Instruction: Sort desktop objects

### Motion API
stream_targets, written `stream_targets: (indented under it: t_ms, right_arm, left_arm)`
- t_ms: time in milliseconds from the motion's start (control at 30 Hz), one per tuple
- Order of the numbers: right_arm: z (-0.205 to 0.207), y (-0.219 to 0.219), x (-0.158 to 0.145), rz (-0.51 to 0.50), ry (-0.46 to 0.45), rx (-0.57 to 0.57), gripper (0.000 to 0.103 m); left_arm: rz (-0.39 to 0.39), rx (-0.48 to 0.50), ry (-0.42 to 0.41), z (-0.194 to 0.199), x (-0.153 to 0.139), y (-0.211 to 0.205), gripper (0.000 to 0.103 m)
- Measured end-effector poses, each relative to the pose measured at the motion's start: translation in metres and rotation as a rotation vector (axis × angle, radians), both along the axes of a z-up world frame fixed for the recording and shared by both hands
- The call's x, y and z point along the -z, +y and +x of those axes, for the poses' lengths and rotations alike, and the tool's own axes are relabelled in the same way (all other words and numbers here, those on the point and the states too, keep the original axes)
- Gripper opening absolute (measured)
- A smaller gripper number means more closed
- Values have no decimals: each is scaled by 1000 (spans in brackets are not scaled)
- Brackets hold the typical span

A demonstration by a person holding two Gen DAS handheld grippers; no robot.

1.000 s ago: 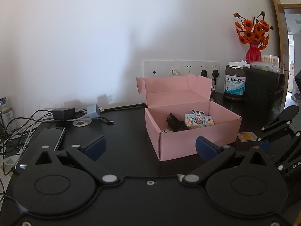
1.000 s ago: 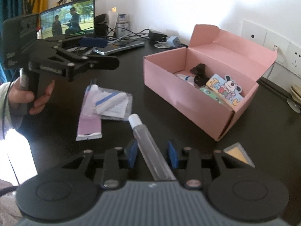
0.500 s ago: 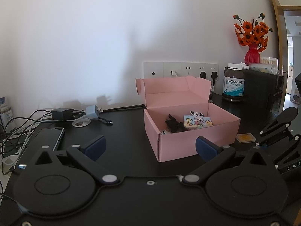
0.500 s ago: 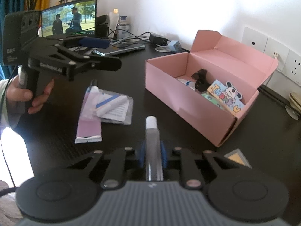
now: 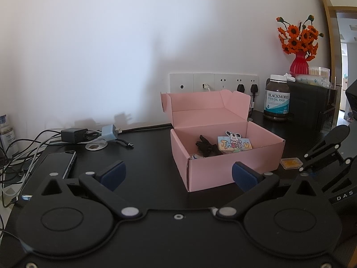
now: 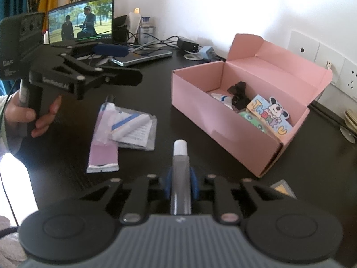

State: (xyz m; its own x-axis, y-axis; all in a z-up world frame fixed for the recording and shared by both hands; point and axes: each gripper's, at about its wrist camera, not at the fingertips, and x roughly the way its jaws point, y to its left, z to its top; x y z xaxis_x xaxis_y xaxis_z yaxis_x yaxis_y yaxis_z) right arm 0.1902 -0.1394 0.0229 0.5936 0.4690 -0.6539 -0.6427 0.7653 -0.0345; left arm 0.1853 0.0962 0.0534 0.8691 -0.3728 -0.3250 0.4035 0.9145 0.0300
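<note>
Pink cardboard: one box (image 6: pixel 225 120), lid flapped back, sits right of centre in the right wrist view on one black desk (image 6: pixel 156 102). Contents counted: one black clip-like item (image 6: pixel 238 93), one "Thank U" card (image 6: pixel 271 116), one white item and one green item, both partly hidden.

My right gripper (image 6: pixel 181 179), lower centre of that view: two blue pads pressed on one grey tube (image 6: pixel 180 167) with a white cap. Tube points up-frame toward the box and is clear of it.

My left gripper (image 5: pixel 177 174), lower part of the left wrist view: two blue pads standing wide apart, nothing between them. A hand (image 6: pixel 22 116) grips its handle at the left edge of the right wrist view.

Loose on the desk, left of centre in the right wrist view: one pink flat packet (image 6: pixel 103 154), one clear bag (image 6: pixel 133 127) holding a white stick and a leaflet, overlapping the packet. One small yellow-topped case (image 5: pixel 291 163) lies just right of the box in the left wrist view.

Background count: one phone (image 5: pixel 58 163), one brown supplement bottle (image 5: pixel 276 102), one red vase (image 5: pixel 299 63) with orange flowers.
</note>
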Motion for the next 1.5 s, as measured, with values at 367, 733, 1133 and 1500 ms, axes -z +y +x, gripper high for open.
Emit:
stream_targets:
  t_ms: [367, 733, 1133, 1500]
  right_arm:
    - [-6, -1, 0, 13, -3, -6, 16]
    - [-15, -9, -15, 44, -41, 3, 16]
    - [-19, -14, -23, 69, -66, 10, 16]
    - [-22, -18, -27, 102, -81, 11, 16]
  left_arm:
    - [-3, 1, 4, 1, 0, 0, 103]
    - [-2, -1, 1, -2, 0, -2, 103]
    - [-4, -3, 4, -1, 1, -1, 103]
    - [-7, -2, 2, -1, 1, 0, 103]
